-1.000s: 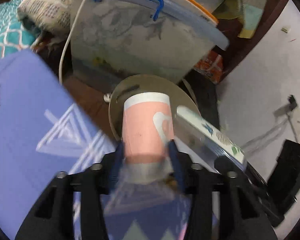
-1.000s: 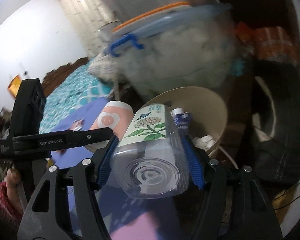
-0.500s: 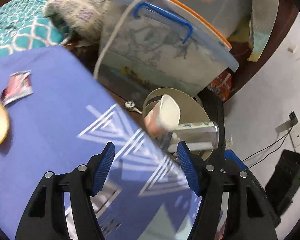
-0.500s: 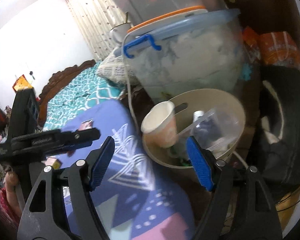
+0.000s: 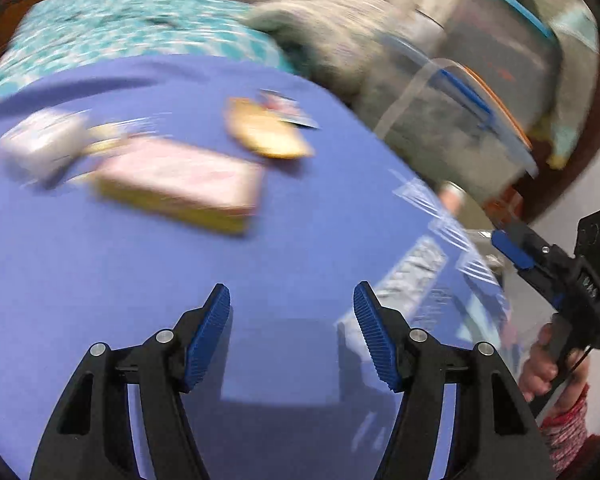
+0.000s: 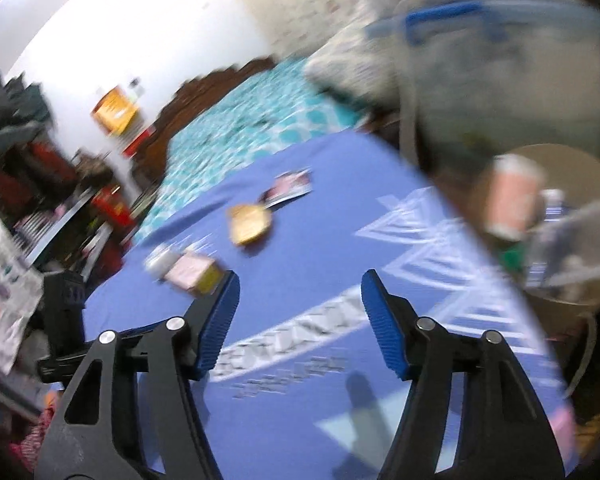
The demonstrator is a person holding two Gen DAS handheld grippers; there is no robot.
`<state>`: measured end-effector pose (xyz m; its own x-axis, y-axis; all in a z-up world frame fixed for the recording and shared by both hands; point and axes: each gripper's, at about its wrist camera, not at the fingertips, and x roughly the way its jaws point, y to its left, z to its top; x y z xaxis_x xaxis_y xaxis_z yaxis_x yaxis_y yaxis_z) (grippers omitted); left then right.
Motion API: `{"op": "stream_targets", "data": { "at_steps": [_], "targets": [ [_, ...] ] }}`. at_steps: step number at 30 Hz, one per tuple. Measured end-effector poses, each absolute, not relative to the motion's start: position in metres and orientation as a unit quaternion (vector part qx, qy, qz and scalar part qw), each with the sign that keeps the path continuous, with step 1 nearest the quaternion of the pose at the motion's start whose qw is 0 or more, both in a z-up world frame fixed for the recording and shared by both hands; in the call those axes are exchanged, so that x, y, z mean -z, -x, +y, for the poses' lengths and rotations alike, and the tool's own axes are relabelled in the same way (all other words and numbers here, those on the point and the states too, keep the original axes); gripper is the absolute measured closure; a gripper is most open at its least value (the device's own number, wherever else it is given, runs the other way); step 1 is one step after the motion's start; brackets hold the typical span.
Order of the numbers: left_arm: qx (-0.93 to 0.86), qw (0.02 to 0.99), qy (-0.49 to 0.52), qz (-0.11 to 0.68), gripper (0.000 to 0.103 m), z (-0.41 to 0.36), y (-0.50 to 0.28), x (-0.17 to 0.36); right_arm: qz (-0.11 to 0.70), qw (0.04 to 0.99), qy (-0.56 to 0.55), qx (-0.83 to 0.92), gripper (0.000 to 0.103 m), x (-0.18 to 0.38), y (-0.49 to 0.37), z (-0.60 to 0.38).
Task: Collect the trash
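Both views are blurred by motion. My left gripper [image 5: 292, 300] is open and empty over the purple cloth [image 5: 100, 300]. Ahead of it lie a pink and yellow box [image 5: 180, 184], a pale crumpled packet [image 5: 40, 148], a tan piece [image 5: 264, 132] and a small wrapper [image 5: 288, 110]. My right gripper [image 6: 300, 288] is open and empty over the same cloth [image 6: 320, 248]. The box [image 6: 192, 274], tan piece [image 6: 248, 222] and wrapper [image 6: 290, 184] lie ahead left. The beige bin [image 6: 572, 160] at the right holds a pink cup [image 6: 512, 200] and a clear bottle [image 6: 568, 236].
A large clear storage tub [image 6: 500, 72] with a blue handle stands behind the bin, and shows in the left wrist view [image 5: 460, 120]. A teal patterned bed cover [image 5: 120, 32] lies beyond the cloth. The right gripper's body [image 5: 572, 280] shows at the left view's right edge.
The cup and the bottle were let go into the bin. Both grippers opened and swung left, away from the bin, over the purple cloth toward the litter.
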<state>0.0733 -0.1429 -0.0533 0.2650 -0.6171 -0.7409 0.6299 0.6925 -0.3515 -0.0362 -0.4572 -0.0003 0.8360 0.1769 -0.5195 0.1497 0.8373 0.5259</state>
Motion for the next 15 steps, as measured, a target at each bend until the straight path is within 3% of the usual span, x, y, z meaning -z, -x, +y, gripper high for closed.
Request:
{"op": "stream_targets", "data": {
  "at_steps": [8, 13, 15],
  "targets": [
    [0.328, 0.817, 0.114, 0.46, 0.042, -0.062, -0.116, 0.063, 0.343, 0.901, -0.255, -0.071, 0.041, 0.008, -0.101, -0.424],
    [0.341, 0.818, 0.116, 0.448, 0.042, -0.06, -0.115, 0.058, 0.382, 0.876, -0.291, -0.039, 0.041, 0.031, -0.206, -0.451],
    [0.344, 0.818, 0.112, 0.447, 0.042, -0.064, -0.113, 0.057, 0.389, 0.871, -0.299, -0.016, 0.034, 0.037, -0.234, -0.463]
  ]
}}
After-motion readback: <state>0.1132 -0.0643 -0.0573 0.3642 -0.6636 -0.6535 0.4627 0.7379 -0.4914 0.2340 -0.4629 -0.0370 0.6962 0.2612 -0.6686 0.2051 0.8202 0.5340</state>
